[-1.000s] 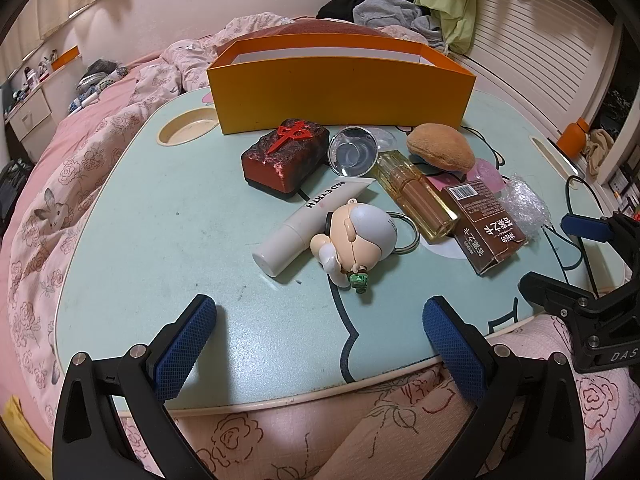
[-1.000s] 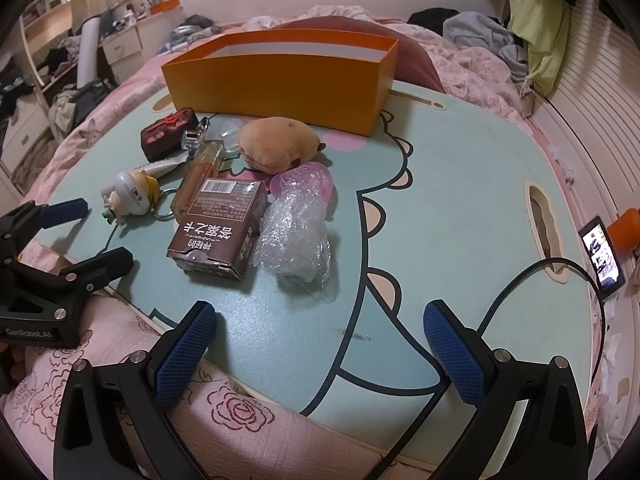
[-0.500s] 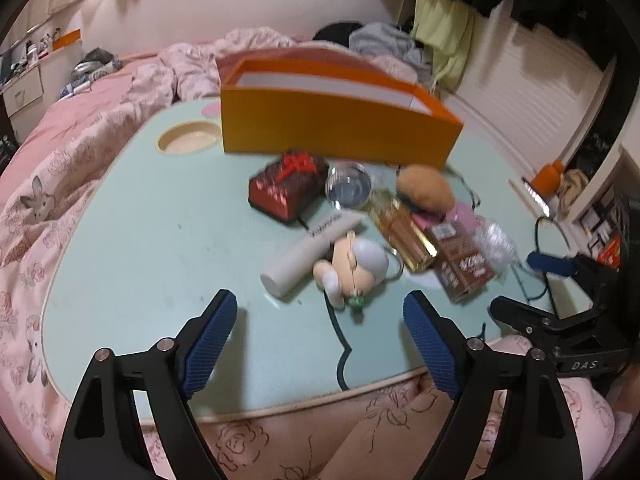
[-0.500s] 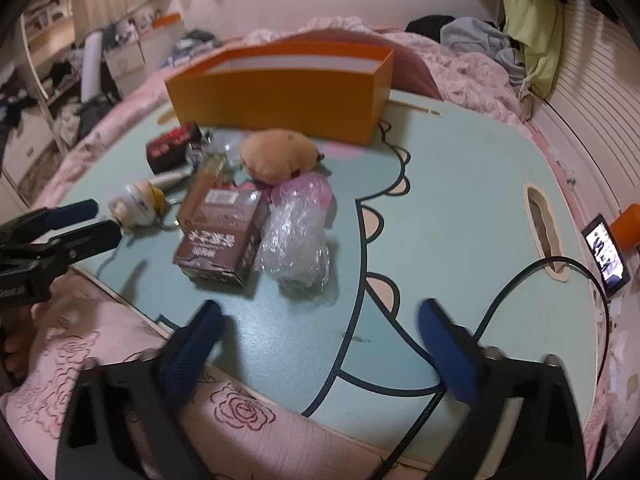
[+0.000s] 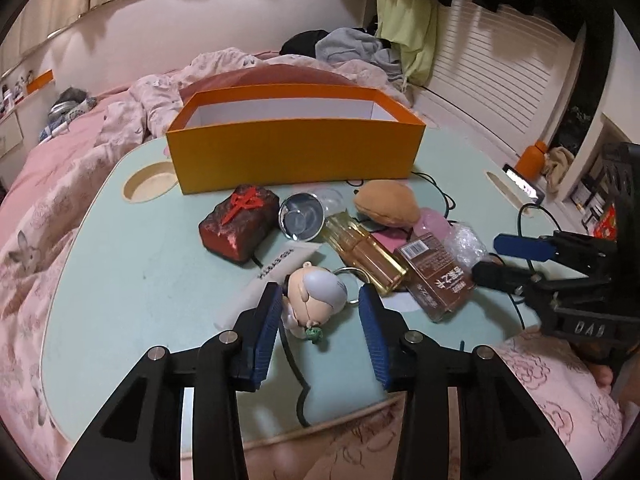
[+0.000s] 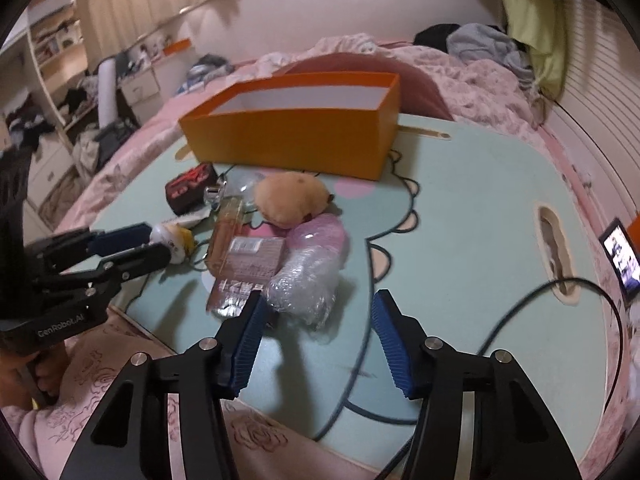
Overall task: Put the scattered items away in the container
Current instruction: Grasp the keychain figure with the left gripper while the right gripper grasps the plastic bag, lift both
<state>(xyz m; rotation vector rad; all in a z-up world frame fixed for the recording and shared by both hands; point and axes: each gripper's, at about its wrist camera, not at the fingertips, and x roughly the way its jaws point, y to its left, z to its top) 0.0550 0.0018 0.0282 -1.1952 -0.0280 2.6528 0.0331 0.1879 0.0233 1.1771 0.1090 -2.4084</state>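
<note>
An open orange box [image 5: 296, 156] [image 6: 296, 144] stands at the back of the teal lap table [image 5: 120, 280]. In front of it lie a red-black block [image 5: 240, 224], a metal cup [image 5: 302, 216], an amber bottle [image 5: 368, 252], a brown plush [image 6: 292, 198], a brown carton [image 6: 244, 272], a white tube [image 5: 272, 276] and a bubble-wrap bundle [image 6: 304, 284]. My left gripper [image 5: 318, 320] is closing, with a grey-haired figurine keychain [image 5: 316, 300] between its jaws, pads not touching. My right gripper [image 6: 318, 312] is closing just short of the bubble wrap, nothing pressed.
A black cable [image 6: 540, 300] loops over the table's right side near a slot [image 6: 554, 240]. A lit phone [image 6: 624, 264] stands past that edge. A round cup recess [image 5: 148, 186] sits left of the box. Pink bedding surrounds the table.
Both grippers' jaws have narrowed from wide open. The left gripper has come in around the figurine, and the right one has drawn up to the bubble wrap.
</note>
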